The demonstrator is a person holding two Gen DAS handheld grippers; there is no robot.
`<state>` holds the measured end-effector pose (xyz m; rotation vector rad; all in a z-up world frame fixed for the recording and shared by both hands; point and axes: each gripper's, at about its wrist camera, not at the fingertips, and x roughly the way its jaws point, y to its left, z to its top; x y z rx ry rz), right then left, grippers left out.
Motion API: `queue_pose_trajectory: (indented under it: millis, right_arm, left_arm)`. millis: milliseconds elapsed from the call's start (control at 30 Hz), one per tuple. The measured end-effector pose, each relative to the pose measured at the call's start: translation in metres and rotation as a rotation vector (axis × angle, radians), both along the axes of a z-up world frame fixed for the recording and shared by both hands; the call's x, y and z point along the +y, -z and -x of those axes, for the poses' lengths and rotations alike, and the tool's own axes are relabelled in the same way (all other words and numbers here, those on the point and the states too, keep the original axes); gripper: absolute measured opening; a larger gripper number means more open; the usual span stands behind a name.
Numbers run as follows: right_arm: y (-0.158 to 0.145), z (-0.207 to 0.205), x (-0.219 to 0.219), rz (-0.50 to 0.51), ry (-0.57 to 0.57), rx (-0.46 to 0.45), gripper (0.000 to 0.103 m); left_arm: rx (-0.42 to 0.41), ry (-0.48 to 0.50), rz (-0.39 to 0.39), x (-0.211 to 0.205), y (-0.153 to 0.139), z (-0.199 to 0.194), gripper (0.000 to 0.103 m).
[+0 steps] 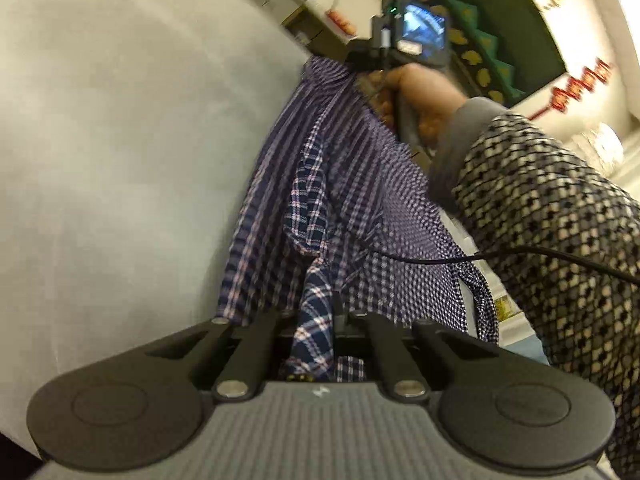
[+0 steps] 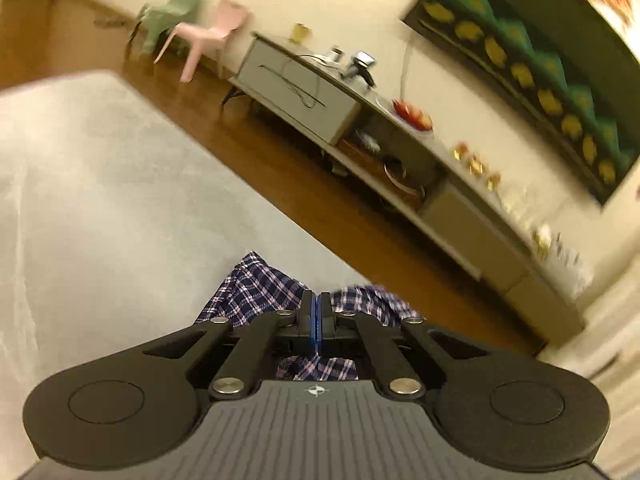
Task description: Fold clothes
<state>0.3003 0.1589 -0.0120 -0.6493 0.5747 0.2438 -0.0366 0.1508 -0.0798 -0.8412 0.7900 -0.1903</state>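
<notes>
Shirt [image 1: 320, 184]: a plaid one, navy with pale pink and white lines, and it shows two faces. The outer cloth reads as fine checks and stripes, while a darker, bolder plaid strip runs down the middle. It hangs stretched between your two hands, creased lengthwise, with loose folds drooping along its right edge. Behind and below it spreads a pale grey rug [image 1: 120, 140]; past the rug's edge you see wooden floor [image 2: 256, 148].

Your left tongs [image 1: 320, 320] are closed on the shirt: the dark plaid strip runs straight down into the pinch between the black fingers and comes out again just under them, against the tool's body. From there the cloth stretches away toward your right hand [image 1: 424, 92], which grips the other tool's handle at the shirt's far end, a checked sleeve [image 1: 552, 220] trailing back from it and a black cable [image 1: 520, 254] crossing in front.

In the right wrist view your right tongs [image 2: 316, 312] are shut tight, the blue pads pressed together. Plaid cloth bunches on both sides of the tips and shows again below them, so the shirt's edge is clamped there. That bunch sits over the rug's near edge, beside the floor.

A low cabinet [image 2: 320, 96] stands along the wall beyond, with a pink chair [image 2: 208, 36] to its left.
</notes>
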Motion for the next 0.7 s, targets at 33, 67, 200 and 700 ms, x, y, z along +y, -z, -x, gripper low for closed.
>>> queue_pose_trajectory:
  millis: [33, 67, 200, 700]
  right_arm:
    - [0.005, 0.000, 0.005, 0.038, -0.017, -0.005, 0.000]
    - [0.013, -0.002, 0.011, 0.087, -0.032, -0.006, 0.000]
    - [0.037, -0.011, 0.022, 0.152, -0.103, 0.052, 0.000]
    - [0.009, 0.063, -0.062, -0.296, -0.032, 0.307, 0.032]
  left_arm:
    - [0.015, -0.007, 0.017, 0.002, 0.002, -0.001, 0.004]
    - [0.026, -0.014, 0.031, 0.003, 0.004, -0.002, 0.004]
    - [0.056, -0.028, 0.057, 0.004, 0.007, -0.005, 0.004]
    - [0.067, -0.048, -0.057, 0.005, 0.007, -0.011, 0.008]
